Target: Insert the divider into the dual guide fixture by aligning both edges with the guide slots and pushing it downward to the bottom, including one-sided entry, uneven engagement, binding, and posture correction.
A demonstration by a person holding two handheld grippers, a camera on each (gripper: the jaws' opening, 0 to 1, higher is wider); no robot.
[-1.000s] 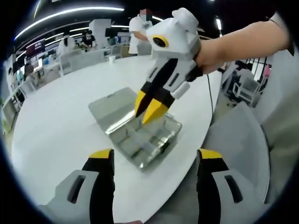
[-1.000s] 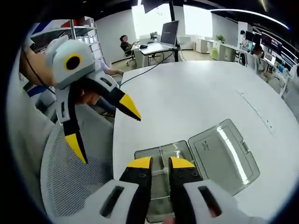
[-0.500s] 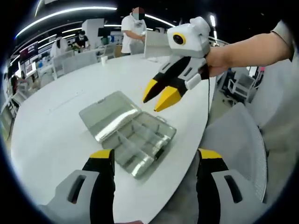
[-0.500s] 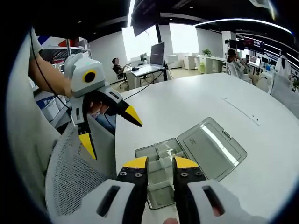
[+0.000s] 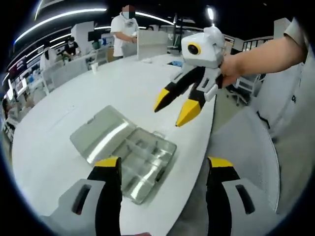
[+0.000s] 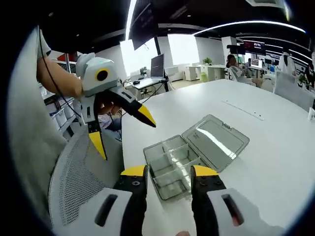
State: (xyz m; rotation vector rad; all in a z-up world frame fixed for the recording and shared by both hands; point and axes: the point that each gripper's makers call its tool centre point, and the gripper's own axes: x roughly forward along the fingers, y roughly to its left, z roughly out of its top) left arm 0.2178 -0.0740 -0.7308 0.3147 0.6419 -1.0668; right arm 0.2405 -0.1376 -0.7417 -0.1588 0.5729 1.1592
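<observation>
A clear plastic compartment box (image 5: 142, 162) lies open on the white table (image 5: 44, 152), its lid (image 5: 98, 137) flat to the left. Thin clear dividers (image 5: 143, 153) stand inside the tray. My left gripper (image 5: 162, 164) hangs open just above the box's near edge, with nothing between its jaws. Above and right of the box, my right gripper (image 5: 176, 105) is held in the air, open and empty. In the right gripper view the same box (image 6: 170, 164) lies ahead of my right gripper (image 6: 169, 172), its lid (image 6: 216, 137) to the right, and the left gripper (image 6: 123, 132) hovers open on the left.
A grey mesh chair (image 5: 246, 142) stands at the table's rounded edge beside the box, also seen in the right gripper view as the chair (image 6: 74, 177). A person (image 5: 123, 32) stands at the far side. Desks with monitors (image 6: 158, 64) fill the background.
My right gripper's jaws have spread from nearly shut to open, and it has risen away from the box. Both cameras have drawn back, so the box looks smaller.
</observation>
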